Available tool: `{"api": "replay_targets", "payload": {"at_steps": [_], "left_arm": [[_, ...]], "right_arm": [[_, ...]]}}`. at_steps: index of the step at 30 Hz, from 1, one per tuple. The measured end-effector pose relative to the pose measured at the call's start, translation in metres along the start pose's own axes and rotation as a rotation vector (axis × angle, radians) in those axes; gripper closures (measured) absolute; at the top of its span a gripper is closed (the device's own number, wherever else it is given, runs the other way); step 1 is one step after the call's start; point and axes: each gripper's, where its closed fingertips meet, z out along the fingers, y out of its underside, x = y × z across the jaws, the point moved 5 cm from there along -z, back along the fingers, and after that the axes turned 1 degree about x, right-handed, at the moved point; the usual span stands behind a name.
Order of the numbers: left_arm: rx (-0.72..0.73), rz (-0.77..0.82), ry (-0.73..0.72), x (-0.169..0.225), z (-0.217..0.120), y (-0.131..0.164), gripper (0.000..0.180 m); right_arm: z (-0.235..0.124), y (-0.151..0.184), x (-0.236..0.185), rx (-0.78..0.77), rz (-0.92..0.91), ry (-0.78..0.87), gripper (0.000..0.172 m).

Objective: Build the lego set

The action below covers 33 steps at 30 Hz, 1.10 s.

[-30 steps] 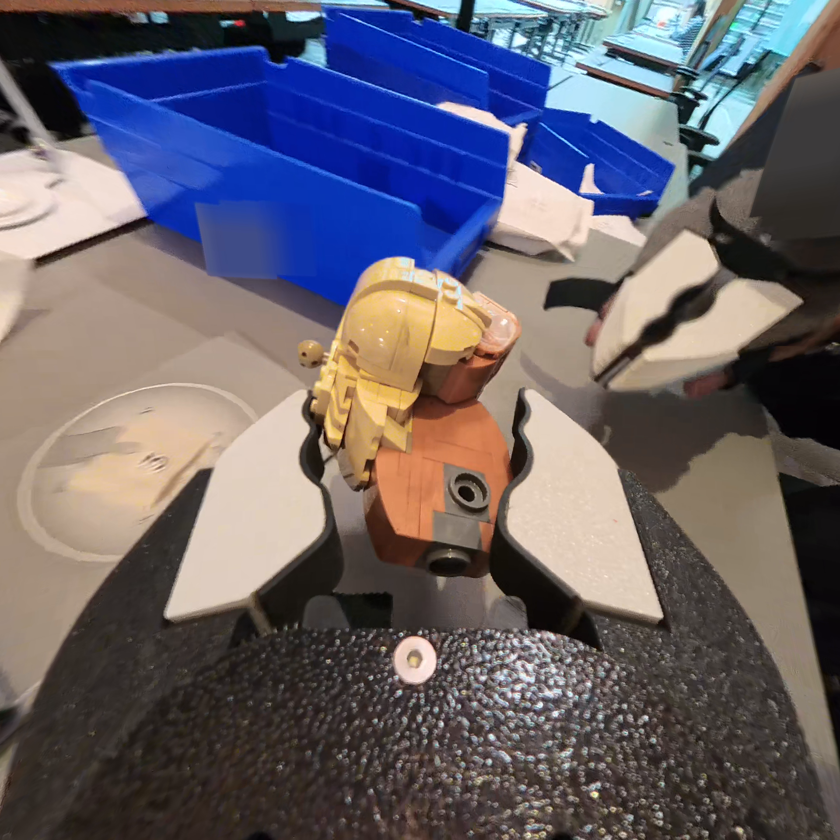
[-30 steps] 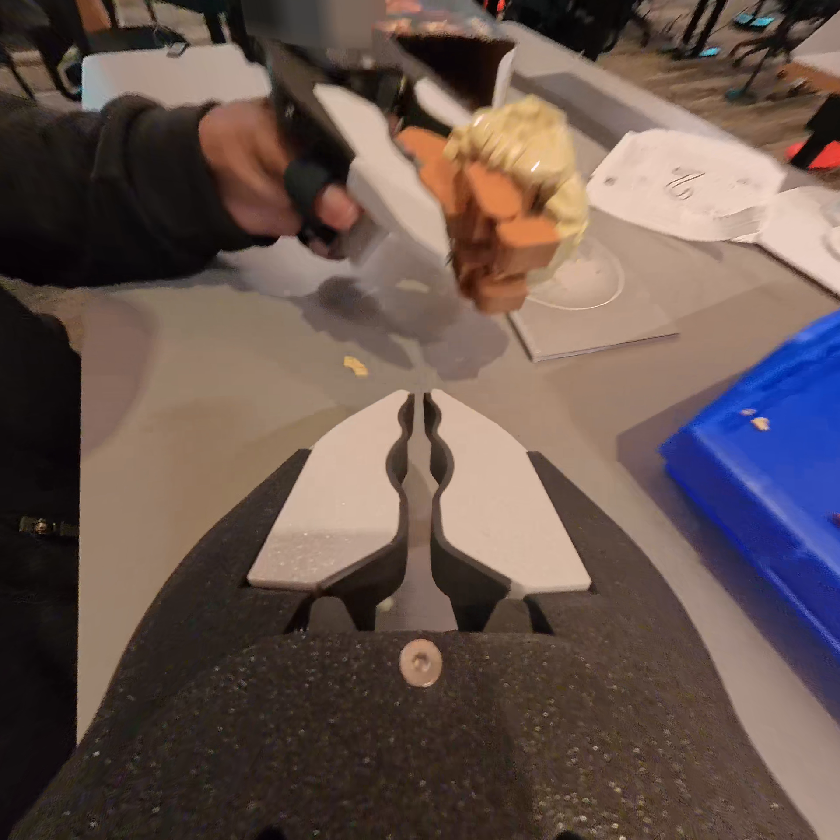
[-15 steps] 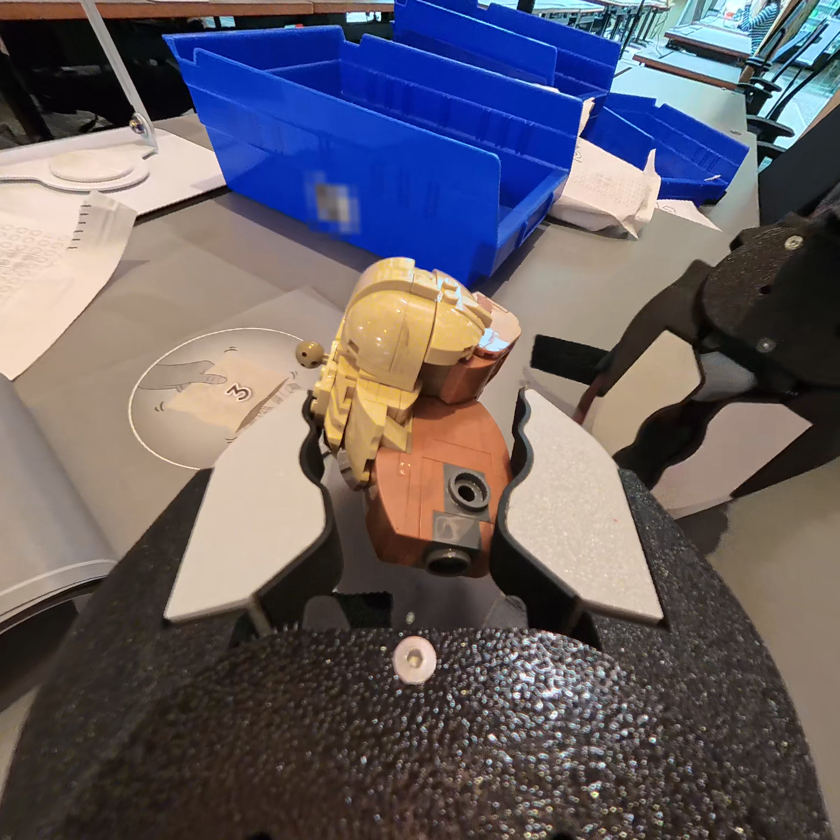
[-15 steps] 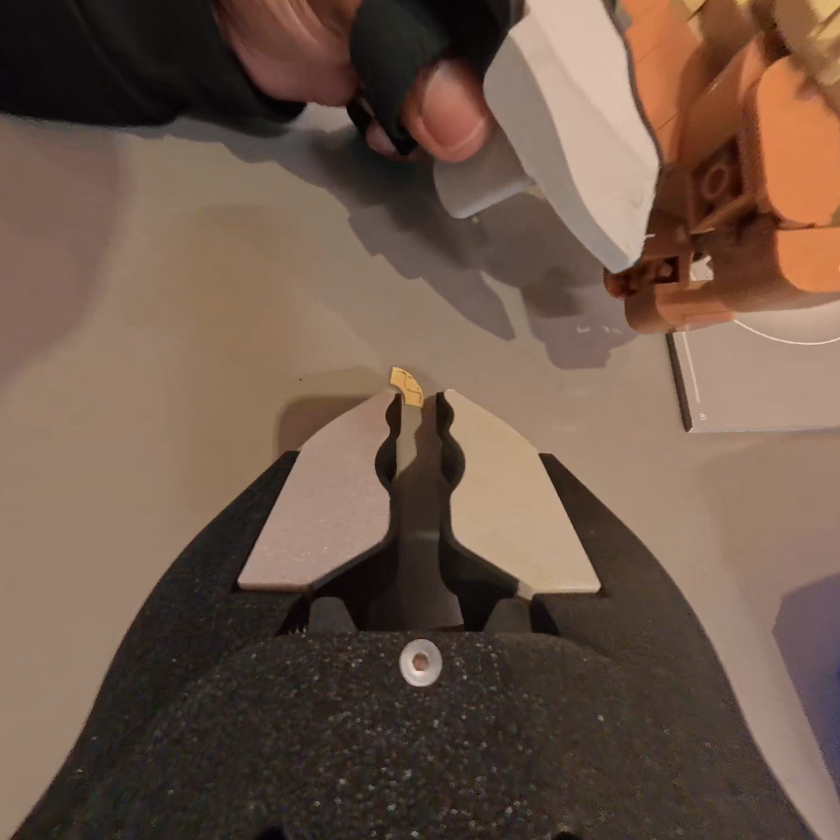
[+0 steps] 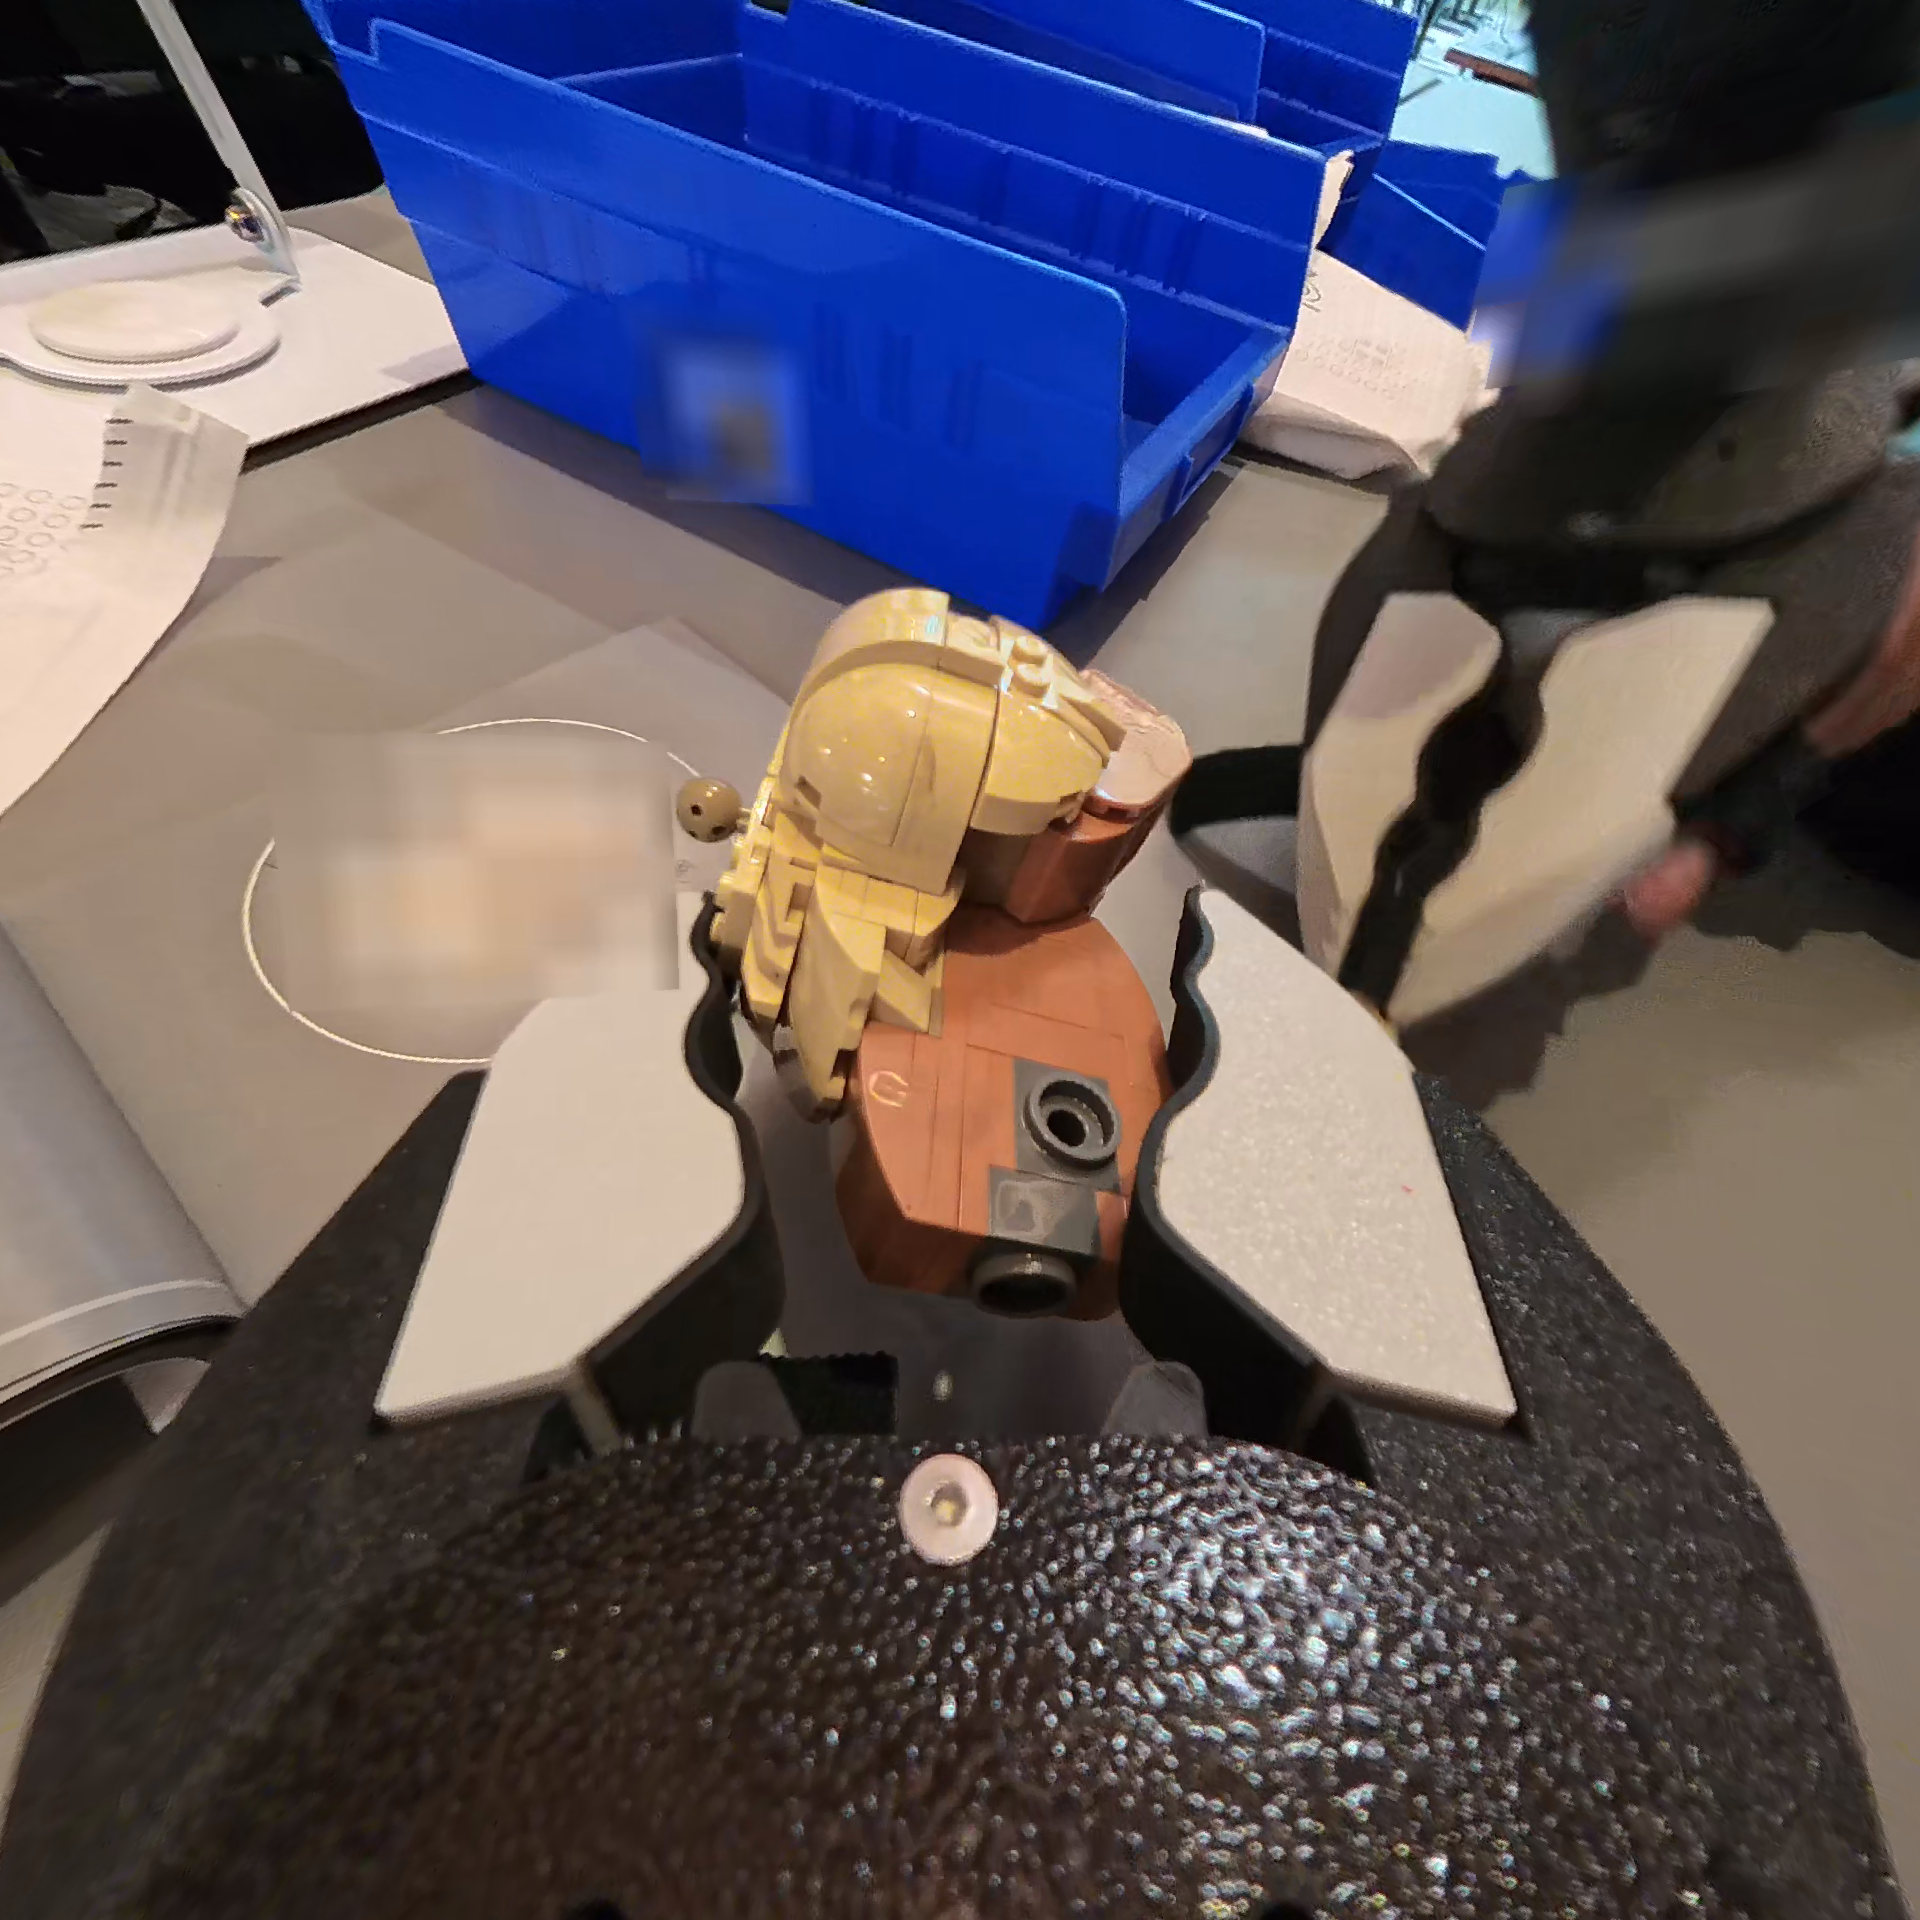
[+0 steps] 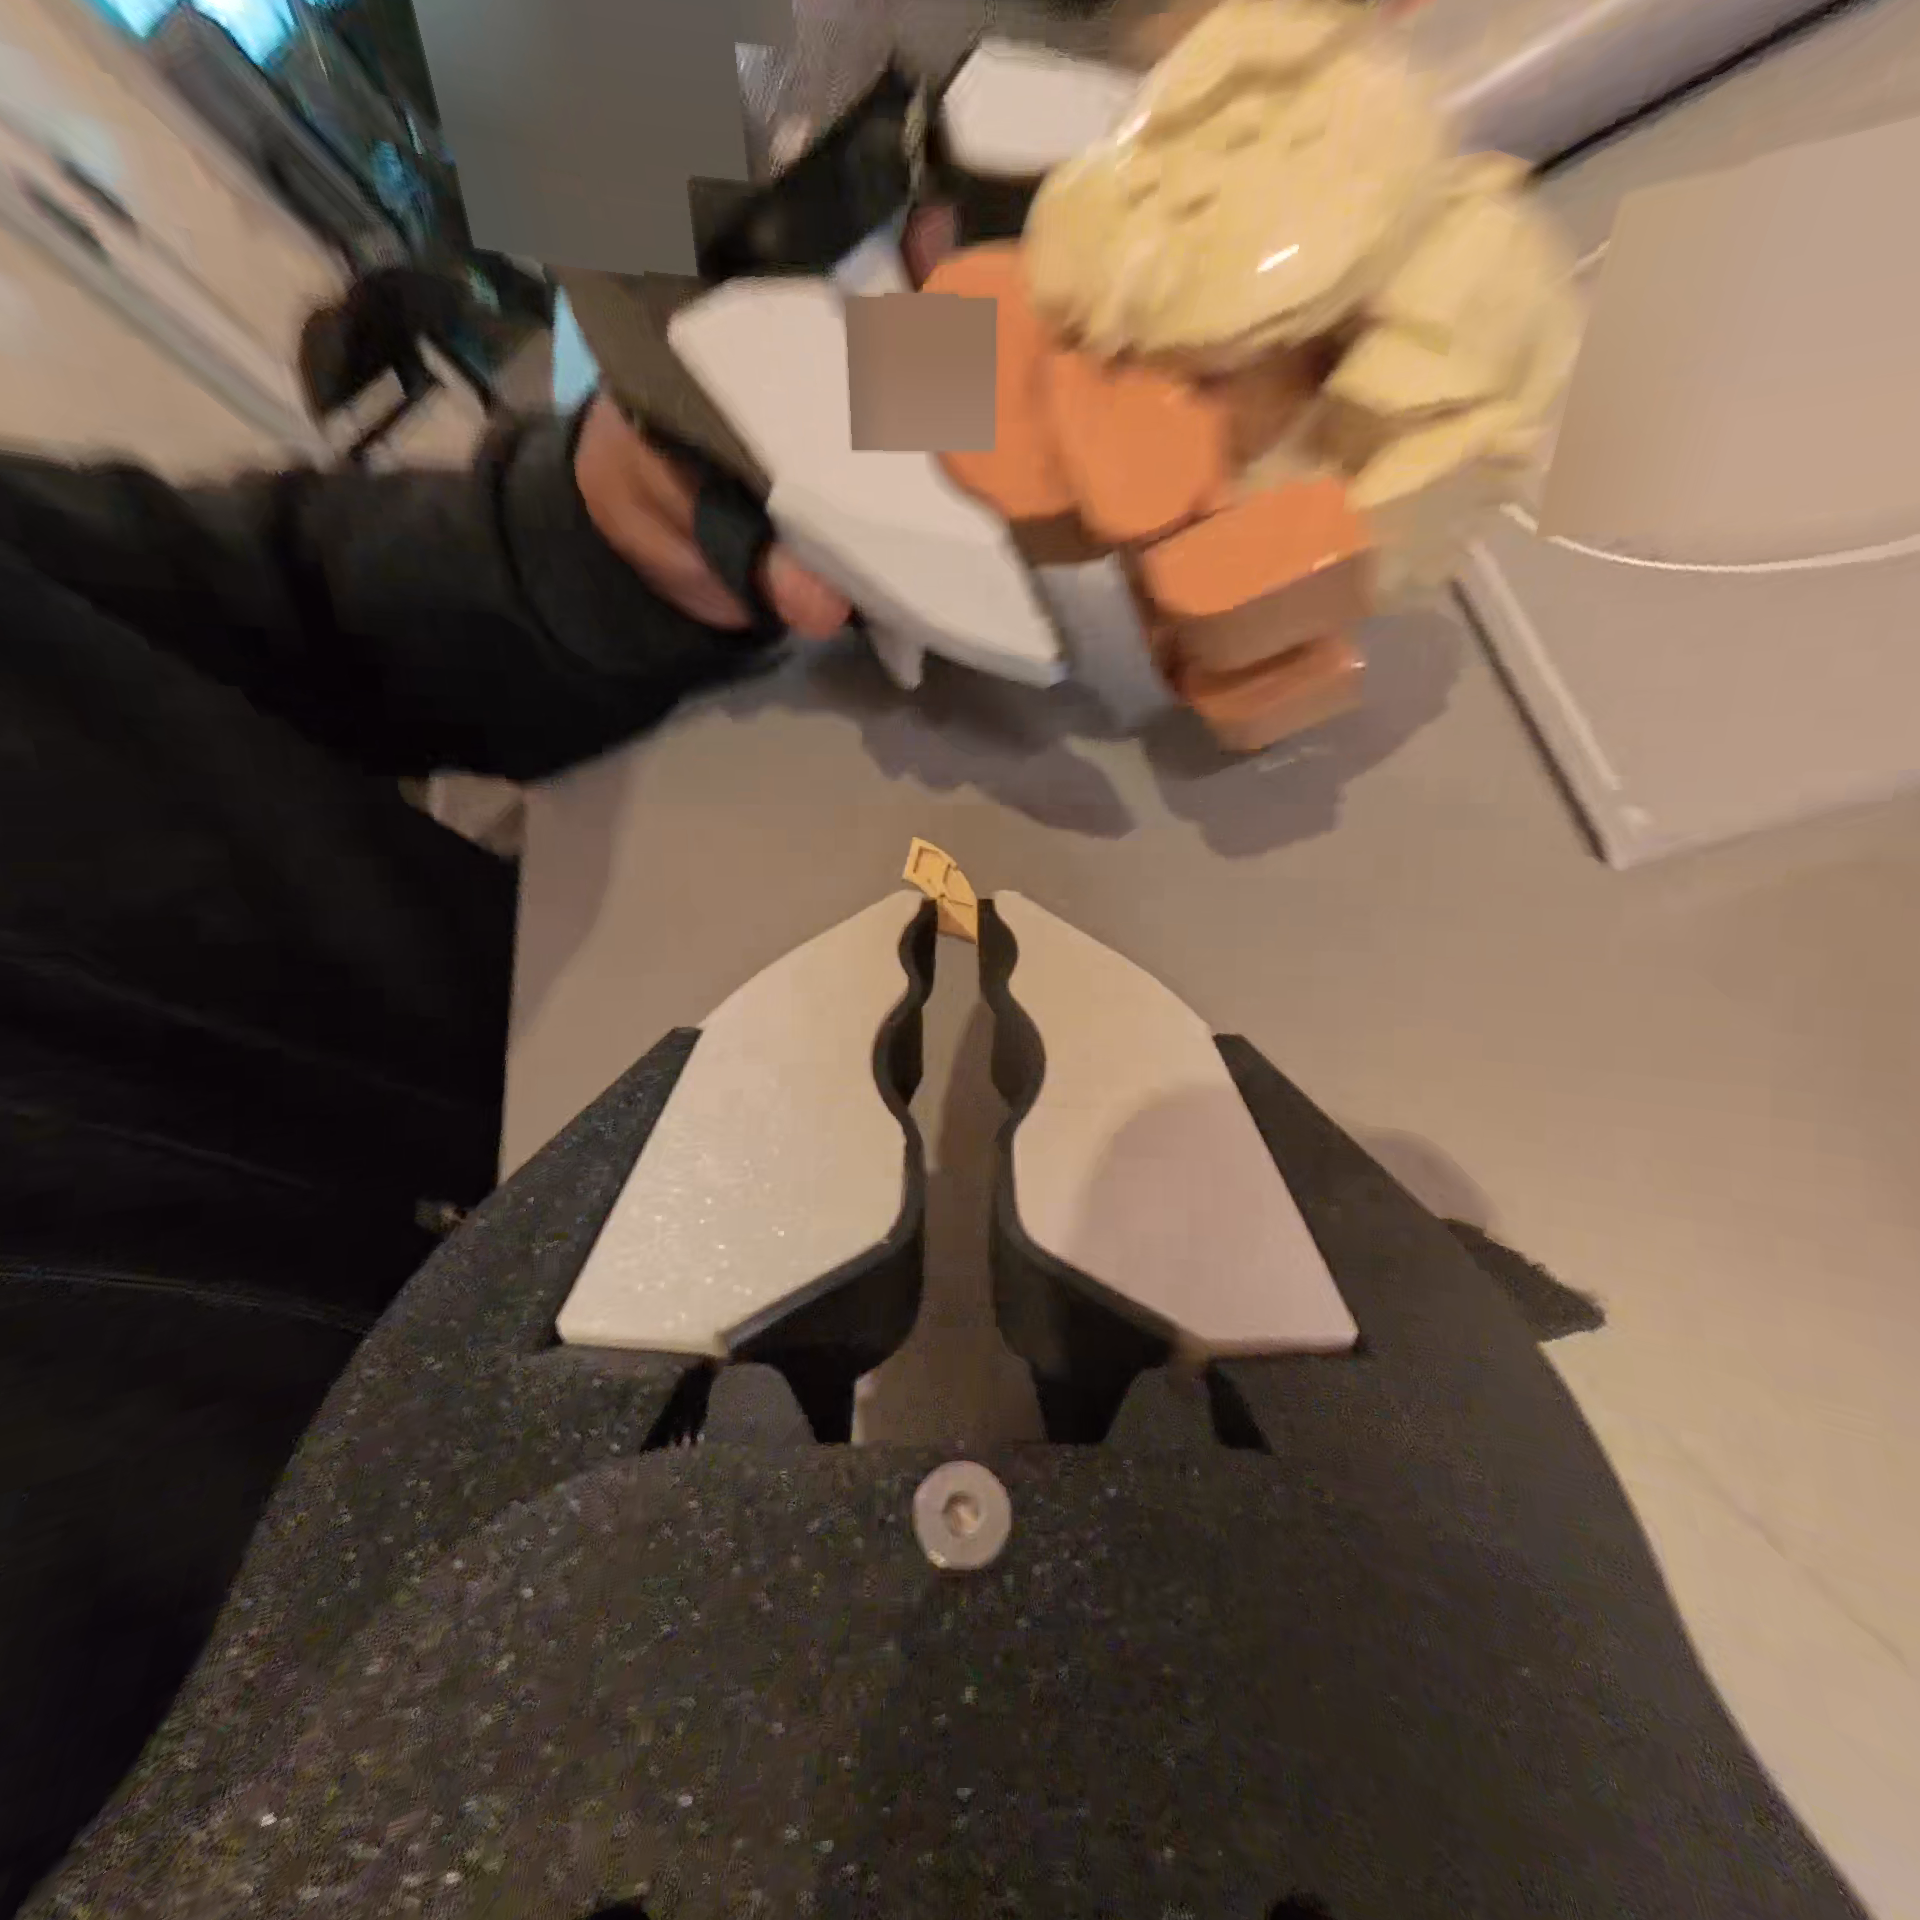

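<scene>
Holding a brick figure (image 5: 935, 935) between wide-spread fingers, the left gripper (image 5: 951, 935) keeps it lifted off the tabletop (image 5: 1662, 1195). The right finger (image 5: 1320, 1164) bears on the figure's brown body; the left finger (image 5: 582, 1195) meets its tan hair. The figure lies tilted, with its grey studded underside facing the camera. This pose leaves the tan hair exposed toward the other gripper.

The right gripper (image 6: 951, 909) has its fingers nearly closed, pinching a small tan piece (image 6: 943, 883) at the very tips. Most of the piece projects forward beyond the fingertips, which leaves its free end clear. In the right wrist view the figure appears blurred, ahead and to the right, above the tabletop. The two grippers face each other, near but not touching.

Blue bins (image 5: 883, 312) stand behind the figure. An open booklet (image 5: 94, 1195) and a printed sheet (image 5: 83, 540) lie to the left.
</scene>
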Motion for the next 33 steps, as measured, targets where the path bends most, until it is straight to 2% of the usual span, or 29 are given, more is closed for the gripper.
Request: {"api": "replay_targets", "payload": {"at_steps": [2,4,8,11,15,19,27,33], "left_arm": [[-0.016,0.018,0.005,0.002,0.001,0.001,0.100],[-0.037,0.043,-0.001,0.003,0.003,0.003,0.100],[-0.100,0.109,0.008,0.009,0.007,0.009,0.100],[-0.131,0.159,0.004,0.014,0.010,0.012,0.100],[-0.120,0.106,0.077,0.024,0.012,0.011,0.100],[-0.102,0.065,0.133,0.032,0.012,0.009,0.100],[-0.097,0.037,0.173,0.037,0.012,0.009,0.100],[-0.073,-0.020,0.225,0.040,0.010,0.007,0.100]], "right_arm": [[-0.015,-0.003,0.012,0.060,0.065,0.023,0.164],[-0.026,-0.001,0.022,0.051,0.039,0.120,0.164],[-0.039,-0.009,0.025,0.036,-0.140,0.309,0.164],[-0.044,-0.028,0.017,0.074,-0.246,0.373,0.164],[-0.037,-0.048,0.007,0.105,-0.321,0.369,0.164],[-0.028,-0.056,0.000,0.119,-0.297,0.282,0.165],[-0.026,-0.058,-0.003,-0.009,-0.361,0.323,0.165],[-0.027,-0.069,-0.007,-0.012,-0.405,0.310,0.164]]}}
